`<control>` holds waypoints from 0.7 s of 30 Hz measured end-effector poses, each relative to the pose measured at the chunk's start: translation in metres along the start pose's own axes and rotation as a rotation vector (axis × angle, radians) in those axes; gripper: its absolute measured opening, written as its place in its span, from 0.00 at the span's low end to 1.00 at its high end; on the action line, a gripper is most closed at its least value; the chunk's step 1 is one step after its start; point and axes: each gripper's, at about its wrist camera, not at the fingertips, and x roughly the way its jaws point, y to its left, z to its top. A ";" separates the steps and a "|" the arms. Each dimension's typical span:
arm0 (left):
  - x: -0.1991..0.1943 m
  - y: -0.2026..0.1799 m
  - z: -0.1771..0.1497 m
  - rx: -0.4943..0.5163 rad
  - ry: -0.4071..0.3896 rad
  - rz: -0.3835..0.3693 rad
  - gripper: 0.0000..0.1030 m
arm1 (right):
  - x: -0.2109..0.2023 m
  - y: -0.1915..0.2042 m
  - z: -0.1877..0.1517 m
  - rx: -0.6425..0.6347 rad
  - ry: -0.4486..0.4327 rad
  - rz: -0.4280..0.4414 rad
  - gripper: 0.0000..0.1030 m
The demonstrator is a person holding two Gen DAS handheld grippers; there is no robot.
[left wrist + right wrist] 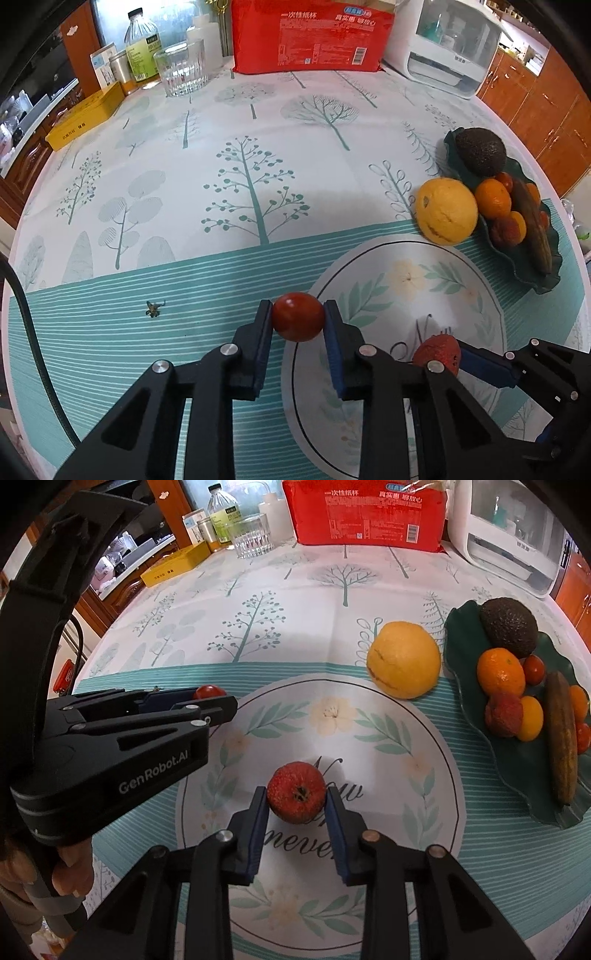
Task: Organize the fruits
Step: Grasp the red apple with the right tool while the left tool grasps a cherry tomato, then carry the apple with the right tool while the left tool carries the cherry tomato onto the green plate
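I'm over the tablecloth [184,206] w/ the round floral print [369,738] as my landmark. Biggest fruit holder is the dark green leaf dish [461,635], just right of the print, w/ an avocado [509,626], a mandarin [500,671] and smaller fruit in it. The big orange [404,660] sits on the cloth at the print's far-right edge, touching the dish. My right gripper [297,805] is clamped on a bumpy red fruit [296,792] above the print's middle. My left gripper [298,321] is clamped on a cherry tomato [298,316] at the print's left edge.
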 end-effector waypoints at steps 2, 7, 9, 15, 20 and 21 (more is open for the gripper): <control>-0.006 -0.003 0.000 0.003 -0.008 0.000 0.25 | -0.006 -0.001 -0.001 0.005 -0.011 0.007 0.30; -0.025 -0.013 0.000 0.022 -0.031 0.002 0.25 | -0.020 -0.003 -0.003 0.011 -0.034 0.022 0.30; -0.032 -0.018 -0.001 0.029 -0.037 0.001 0.25 | -0.027 -0.004 -0.005 0.014 -0.044 0.026 0.30; -0.051 -0.036 -0.005 0.055 -0.043 -0.002 0.25 | -0.049 -0.016 -0.010 0.039 -0.075 0.038 0.30; -0.067 -0.054 -0.003 0.071 -0.059 -0.002 0.24 | -0.073 -0.033 -0.011 0.067 -0.114 0.040 0.30; -0.071 -0.059 -0.002 0.074 -0.064 -0.004 0.24 | -0.077 -0.037 -0.012 0.071 -0.120 0.039 0.30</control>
